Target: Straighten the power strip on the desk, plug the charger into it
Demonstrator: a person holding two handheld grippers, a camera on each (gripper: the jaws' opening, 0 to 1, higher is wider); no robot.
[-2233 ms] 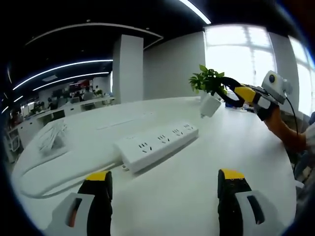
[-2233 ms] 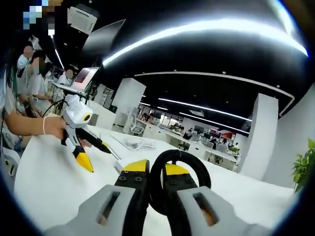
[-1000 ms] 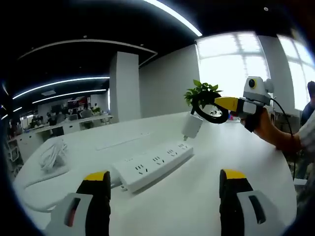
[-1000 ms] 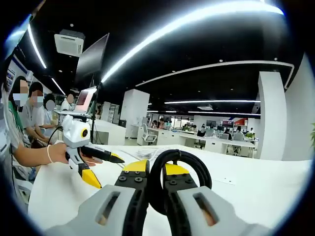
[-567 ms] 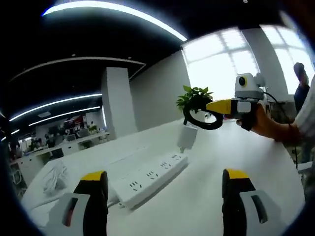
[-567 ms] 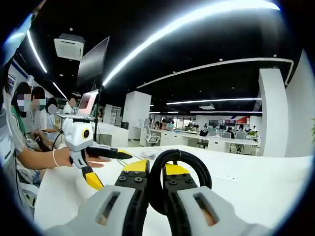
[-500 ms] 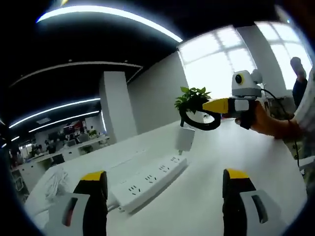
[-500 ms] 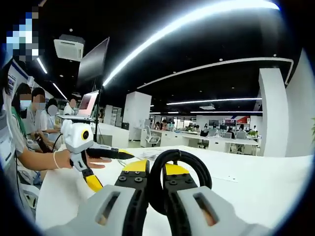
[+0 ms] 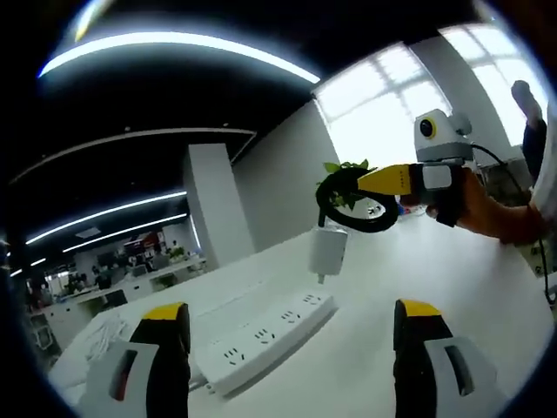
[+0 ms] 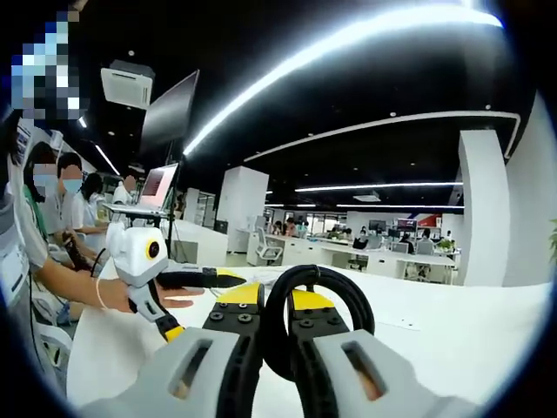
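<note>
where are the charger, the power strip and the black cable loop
charger (image 9: 328,252), left gripper view, middle of its white body
power strip (image 9: 261,340), left gripper view, top face between sockets
black cable loop (image 10: 318,283), right gripper view, top of the arc

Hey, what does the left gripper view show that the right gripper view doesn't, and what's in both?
Left gripper view: the white power strip lying on the desk, the white charger hanging above it from the black cable loop, a plant and bright windows.

Right gripper view: seated people and a laptop off to one side.

Both: the right gripper shut on the cable loop, the open left gripper, the desk, the office behind.
</note>
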